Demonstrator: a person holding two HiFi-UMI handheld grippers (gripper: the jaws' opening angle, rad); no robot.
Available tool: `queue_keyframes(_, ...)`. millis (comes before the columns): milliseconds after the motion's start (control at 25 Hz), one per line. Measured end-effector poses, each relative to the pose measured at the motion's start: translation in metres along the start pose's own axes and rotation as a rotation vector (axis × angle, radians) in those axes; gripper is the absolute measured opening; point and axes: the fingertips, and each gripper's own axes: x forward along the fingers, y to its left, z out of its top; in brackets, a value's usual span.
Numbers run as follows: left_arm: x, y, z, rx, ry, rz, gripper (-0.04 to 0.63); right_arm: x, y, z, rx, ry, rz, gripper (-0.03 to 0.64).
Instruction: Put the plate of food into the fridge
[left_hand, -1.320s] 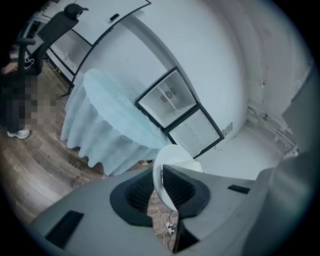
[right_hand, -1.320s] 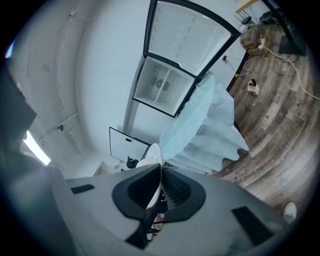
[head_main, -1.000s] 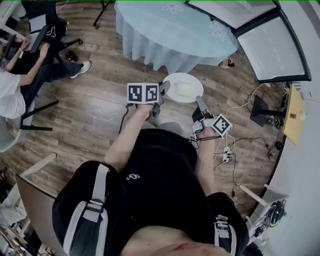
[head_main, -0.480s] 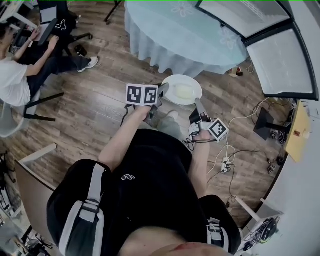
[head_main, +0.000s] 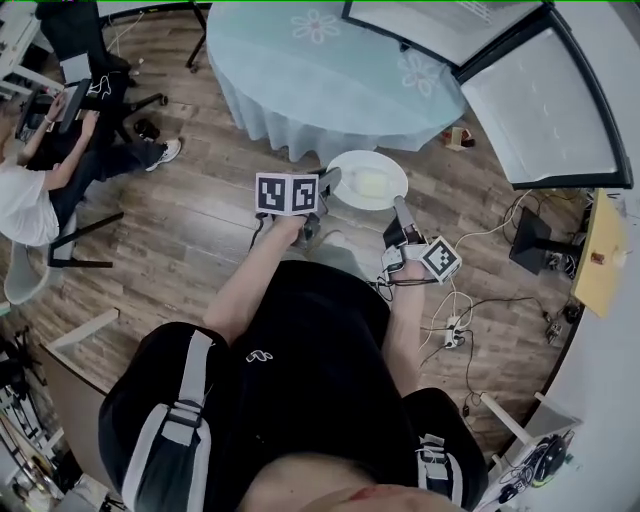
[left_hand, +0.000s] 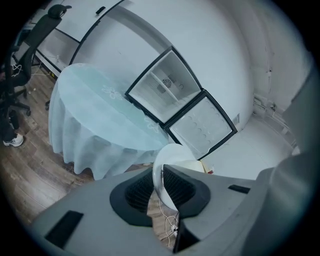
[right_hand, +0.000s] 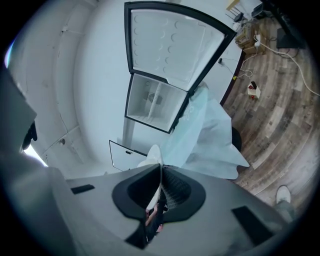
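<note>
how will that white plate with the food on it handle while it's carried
Probably stiff: the plate shows no sag though held only by its rim at two sides. Its smooth white surface looks slippery, so a thin edge grip may slide. The food sits uncovered on top and might shift if it tilts.

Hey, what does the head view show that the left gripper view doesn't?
Only the head view: the right gripper clamped on the white round plate, and a seated person at the left. Only the left gripper view: the left gripper's ribbed black pads pressing the plate's rim, seen up close. Both: the plate, the round table under a pale blue cloth, the wooden floor and the open white fridge.
</note>
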Motion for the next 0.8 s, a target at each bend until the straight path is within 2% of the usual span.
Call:
queue_keyframes(160, 0.029, -0.014, -0.002, -0.007, -0.003, -0.001, 0.063, -0.009, -0.020, 0.028, 0.004, 0.008, -0.019, 0.015)
queue_keyframes(360, 0.050, -0.025, 0.003, -0.025, -0.010, 0.010, 0.063, -0.003, -0.020, 0.056, -0.021, 0.033, 0.026, 0.015)
queue_keyframes(440, 0.057, -0.027, 0.010, -0.021, -0.006, 0.013, 0.063, 0.001, -0.023, 0.066, -0.034, 0.033, 0.021, 0.015)
queue_keyframes(560, 0.068, -0.028, 0.020, 0.004, 0.003, 0.017, 0.063, 0.008, -0.030, 0.075, 0.000, 0.019, 0.020, 0.015)
queue_keyframes(800, 0.092, -0.018, 0.042, 0.005, 0.025, 0.020, 0.062, 0.034, -0.040, 0.096, 0.008, 0.015, 0.024, 0.015)
